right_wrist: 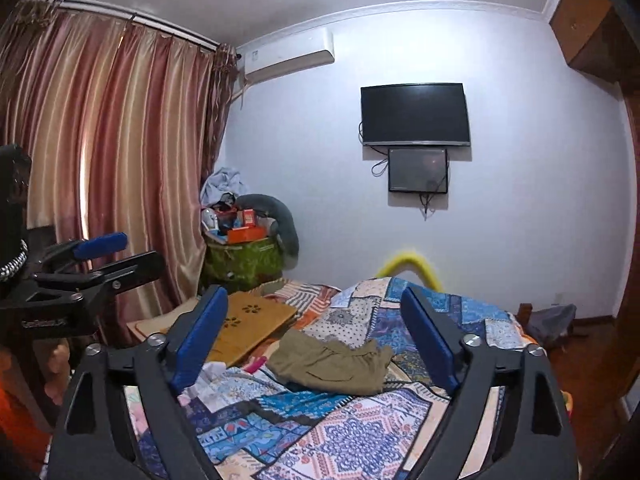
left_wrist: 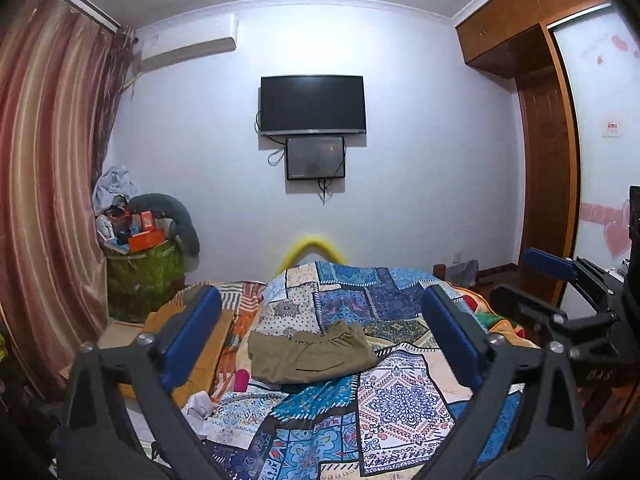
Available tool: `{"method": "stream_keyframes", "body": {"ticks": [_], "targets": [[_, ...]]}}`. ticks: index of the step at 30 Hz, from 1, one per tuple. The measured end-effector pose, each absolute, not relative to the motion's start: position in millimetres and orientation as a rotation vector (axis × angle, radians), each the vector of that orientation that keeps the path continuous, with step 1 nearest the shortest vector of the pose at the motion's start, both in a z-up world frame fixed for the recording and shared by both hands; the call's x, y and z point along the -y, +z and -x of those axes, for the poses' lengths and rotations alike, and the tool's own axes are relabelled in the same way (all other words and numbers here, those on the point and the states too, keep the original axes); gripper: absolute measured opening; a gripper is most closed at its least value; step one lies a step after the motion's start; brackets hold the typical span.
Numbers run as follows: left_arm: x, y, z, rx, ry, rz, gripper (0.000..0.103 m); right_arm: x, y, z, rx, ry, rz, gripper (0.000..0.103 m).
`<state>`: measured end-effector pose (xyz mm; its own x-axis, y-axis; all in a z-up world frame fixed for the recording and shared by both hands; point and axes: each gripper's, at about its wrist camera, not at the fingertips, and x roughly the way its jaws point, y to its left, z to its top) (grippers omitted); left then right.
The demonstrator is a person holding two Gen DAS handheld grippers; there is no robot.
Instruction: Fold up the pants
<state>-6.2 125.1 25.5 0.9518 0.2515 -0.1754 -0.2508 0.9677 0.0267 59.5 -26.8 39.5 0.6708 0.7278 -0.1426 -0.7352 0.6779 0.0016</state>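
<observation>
Both views, looking along the fingers toward the far wall. The pants [left_wrist: 310, 358], olive-green, lie as a compact folded bundle on the patchwork bedspread [left_wrist: 400, 400], near the middle of the bed and well ahead of both tools. I hold the left gripper [left_wrist: 320, 344] with its blue pads [left_wrist: 192, 340] spread wide and nothing between them; the right gripper [right_wrist: 316, 344] is likewise spread and empty, its pads [right_wrist: 200, 344] framing the bundle from a distance without touching it. In the left view the right gripper appears at the right edge; in the right view the left gripper appears at the left edge, so the two sit side by side, apart from the cloth.

Judgement: the fold looks essentially finished, the waistband edge lying slightly rumpled on top. To do the present step well, I would keep both tools clear of the bundle so no pad drags a layer open, and check the edges for alignment. If a tidy-up is wanted, I would approach low and level, press the loose upper edge flat with one pad rather than pinching it, and avoid the pink object [left_wrist: 241, 380] beside the bundle and the tan board [right_wrist: 248, 328] at the left
</observation>
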Motion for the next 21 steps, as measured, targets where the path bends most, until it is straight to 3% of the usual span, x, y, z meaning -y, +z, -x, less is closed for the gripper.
{"method": "stream_keyframes", "body": {"ticks": [3, 21], "targets": [[-123.3, 22.8, 7.8, -0.176, 0.253, -0.007, 0.103, 28.4, 39.8, -52.9, -0.122, 0.812, 0.059, 0.103], [-127.5, 10.9, 6.4, -0.207, 0.243, 0.052, 0.103, 42.3, 32.3, -42.7, -0.136, 0.792, 0.026, 0.103]]}}
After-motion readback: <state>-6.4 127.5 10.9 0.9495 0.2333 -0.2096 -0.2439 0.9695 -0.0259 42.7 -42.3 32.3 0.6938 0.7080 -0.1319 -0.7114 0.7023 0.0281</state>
